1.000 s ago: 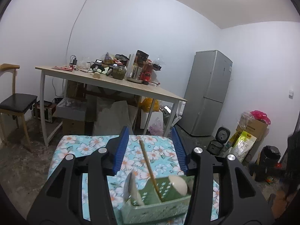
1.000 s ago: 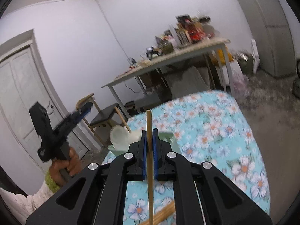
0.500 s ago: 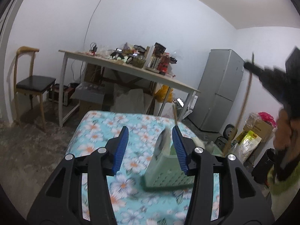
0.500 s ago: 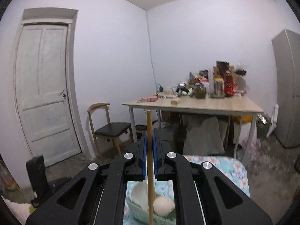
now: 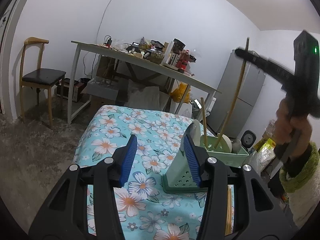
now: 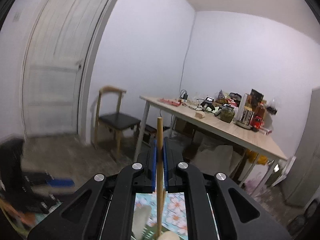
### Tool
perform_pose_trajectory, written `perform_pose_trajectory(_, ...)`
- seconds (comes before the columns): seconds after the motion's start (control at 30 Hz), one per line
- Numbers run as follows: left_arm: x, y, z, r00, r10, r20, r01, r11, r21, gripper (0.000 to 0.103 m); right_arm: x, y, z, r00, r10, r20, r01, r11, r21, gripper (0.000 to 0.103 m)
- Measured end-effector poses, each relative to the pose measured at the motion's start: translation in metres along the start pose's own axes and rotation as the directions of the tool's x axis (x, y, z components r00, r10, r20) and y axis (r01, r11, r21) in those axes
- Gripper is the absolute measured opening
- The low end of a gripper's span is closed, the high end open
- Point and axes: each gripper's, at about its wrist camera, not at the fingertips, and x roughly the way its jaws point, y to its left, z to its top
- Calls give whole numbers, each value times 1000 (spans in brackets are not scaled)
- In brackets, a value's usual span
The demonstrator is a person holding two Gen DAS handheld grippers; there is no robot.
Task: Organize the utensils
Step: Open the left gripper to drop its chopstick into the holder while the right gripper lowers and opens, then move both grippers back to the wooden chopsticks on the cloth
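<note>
A pale green utensil basket [image 5: 226, 154] stands on the flowered tablecloth [image 5: 128, 128]. It holds a white spoon [image 5: 193, 133], an upright chopstick [image 5: 203, 120] and a round white spoon bowl. My left gripper [image 5: 158, 158] is open just above the cloth, its right pad beside the basket's near end. My right gripper [image 6: 159, 156] is shut on a long wooden chopstick [image 6: 159, 132]. In the left wrist view that chopstick [image 5: 238, 88] hangs from the raised right gripper [image 5: 243, 52], with its lower end inside the basket.
More chopsticks [image 5: 229, 210] lie on the cloth at the near right. Behind stand a cluttered wooden table [image 5: 140, 64], a chair [image 5: 40, 76], a grey fridge [image 5: 240, 100] and a white door [image 6: 60, 60]. A hand [image 5: 290, 124] in a green cuff holds the right gripper.
The right gripper has rolled upright and risen with the chopstick, whose lower end now stands in the basket. The left gripper has swung left, so the basket sits by its right finger.
</note>
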Motion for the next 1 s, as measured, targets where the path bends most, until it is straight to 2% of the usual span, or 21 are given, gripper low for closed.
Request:
perform_pose_trajectory(0.2,2,2,-1,1000,1,-6,-1,1000,-10,46,12,19,-26,994,-21,-105,9,994,-112,6)
perform_pose_trajectory(0.27,2,2,-1,1000,2,-5,-2,1000,-8,46,12,18,-34,989,-20,-144,5,994,-105,11)
perform_pose_trajectory(0.3,3,2,-1,1000,2,-7,-2,1000,-8,46,10,16,-36,988,-15,-153,2,996,-86,14)
perform_pose_trajectory(0.37,2,0,-1,1000,1,-10,-1,1000,-9,46,3,4,-36,989,-6,-149,2,1000,-26,31)
perform_pose_trajectory(0.47,2,-1,-1,1000,-1,-16,1,1000,-5,46,-19,-25,-40,992,18,-126,-1,991,130,36)
perform_pose_trajectory(0.53,2,-2,-1,1000,-5,-18,5,1000,-2,46,-36,-47,-46,994,30,-110,-2,969,247,37)
perform_pose_trajectory(0.67,0,-8,-3,1000,-19,-24,19,1000,9,46,-71,-85,-73,994,29,-107,23,892,452,37)
perform_pose_trajectory(0.73,0,-13,-5,999,-31,-34,32,999,14,47,-84,-94,-89,992,16,-121,49,857,512,37)
perform_pose_trajectory(0.9,4,-25,-12,994,-70,-85,73,997,39,56,-109,-106,-149,978,54,-203,102,721,685,37)
perform_pose_trajectory(1.0,8,-35,-21,985,-96,-140,105,993,55,62,-114,-100,-189,960,119,-255,128,623,772,37)
